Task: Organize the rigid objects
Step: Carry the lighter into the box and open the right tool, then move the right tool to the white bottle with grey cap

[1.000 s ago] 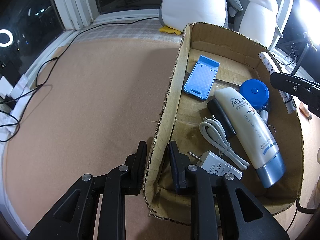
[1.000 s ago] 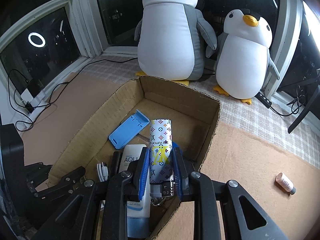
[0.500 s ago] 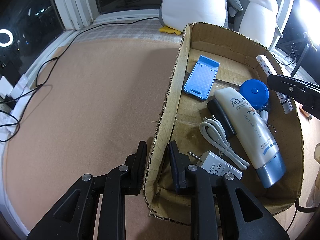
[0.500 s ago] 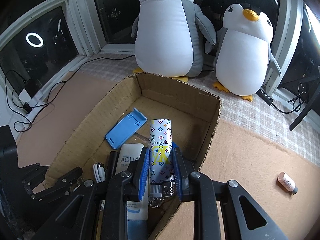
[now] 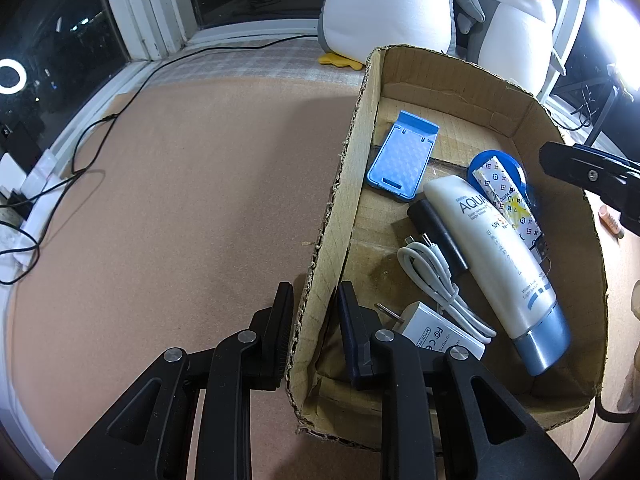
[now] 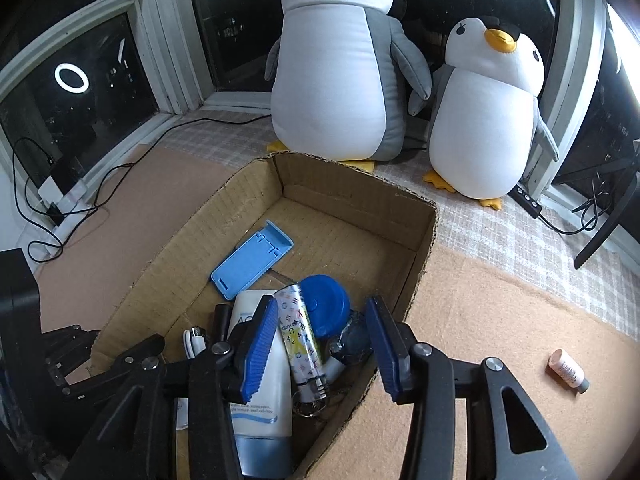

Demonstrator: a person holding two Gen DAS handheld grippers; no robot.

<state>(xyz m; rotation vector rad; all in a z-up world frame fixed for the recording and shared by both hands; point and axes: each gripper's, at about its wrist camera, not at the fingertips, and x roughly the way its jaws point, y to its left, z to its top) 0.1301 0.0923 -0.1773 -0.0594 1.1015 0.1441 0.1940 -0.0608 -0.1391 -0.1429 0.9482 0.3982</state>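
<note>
The cardboard box (image 5: 344, 184) (image 6: 352, 184) stands on the brown mat. My left gripper (image 5: 316, 296) is shut on its near-left wall. My right gripper (image 6: 320, 312) hovers over the box's right side; its jaws are opening and the blue pads touch nothing. Below them the patterned tube (image 6: 298, 336) (image 5: 506, 196) lies loose in the box, across the white sunscreen tube (image 5: 496, 256) and the blue round case (image 6: 326, 308). A blue phone stand (image 5: 402, 156), a white cable (image 5: 436, 276), a charger plug (image 5: 436, 332) and a black stick (image 5: 436, 232) also lie inside.
A small pink tube (image 6: 568, 370) lies on the mat right of the box. Two plush penguins (image 6: 340, 72) (image 6: 484, 120) sit behind it by the window. Black cables (image 6: 40, 208) trail along the left edge. A dark stand leg (image 6: 608, 220) is at far right.
The right gripper's jaws have spread apart and let go of the patterned tube, which has dropped into the box onto the sunscreen tube. The left gripper has kept its hold on the wall.
</note>
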